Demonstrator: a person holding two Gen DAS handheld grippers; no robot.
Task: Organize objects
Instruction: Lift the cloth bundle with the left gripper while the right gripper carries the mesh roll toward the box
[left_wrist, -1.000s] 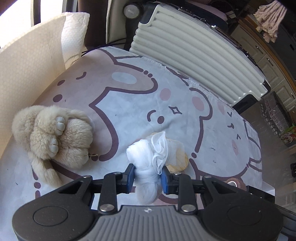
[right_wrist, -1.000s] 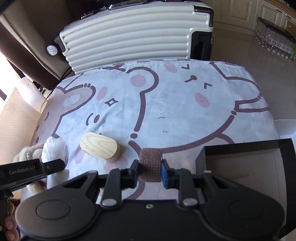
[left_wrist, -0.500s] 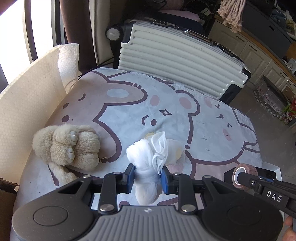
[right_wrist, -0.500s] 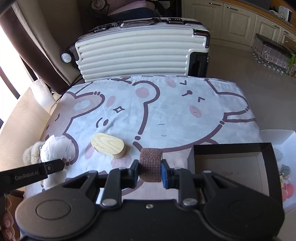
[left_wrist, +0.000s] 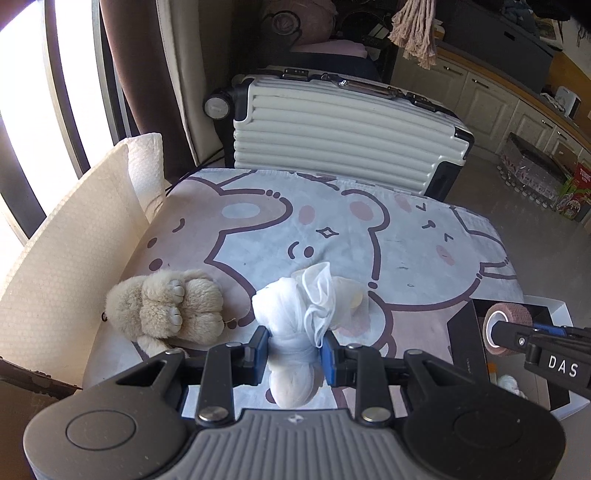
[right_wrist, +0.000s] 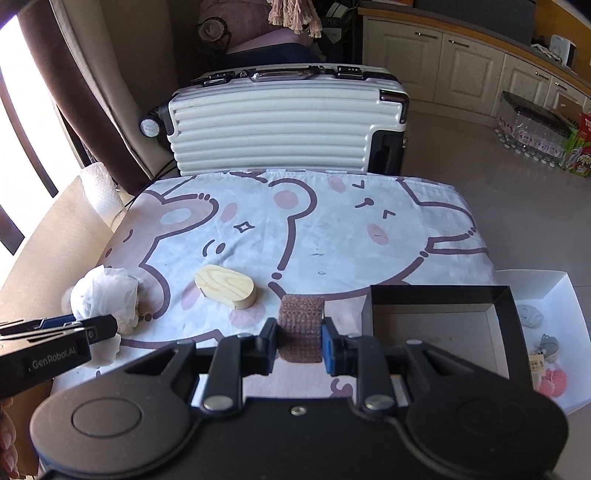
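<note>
My left gripper (left_wrist: 295, 350) is shut on a white gauze bundle (left_wrist: 299, 314), held above the bear-print cloth (left_wrist: 332, 229). The bundle (right_wrist: 103, 295) also shows at the left of the right wrist view. My right gripper (right_wrist: 299, 341) is shut on a brown bandage roll (right_wrist: 301, 325), seen end-on as the roll (left_wrist: 502, 328) in the left wrist view. An open black box (right_wrist: 439, 321) sits just right of the roll. A pale wooden oval block (right_wrist: 226, 286) lies on the cloth. A beige plush toy (left_wrist: 166, 306) lies at the cloth's left side.
A white ribbed suitcase (right_wrist: 284, 125) stands behind the table. Cardboard and bubble wrap (left_wrist: 74, 240) rise along the left edge. A white tray (right_wrist: 543, 332) with small items sits beyond the black box. Kitchen cabinets (right_wrist: 461, 62) and a case of bottles (right_wrist: 532, 125) are at the far right.
Both grippers have risen and pulled back from the cloth with their loads. The suitcase and room behind have come into view, and the black box now shows more fully.
</note>
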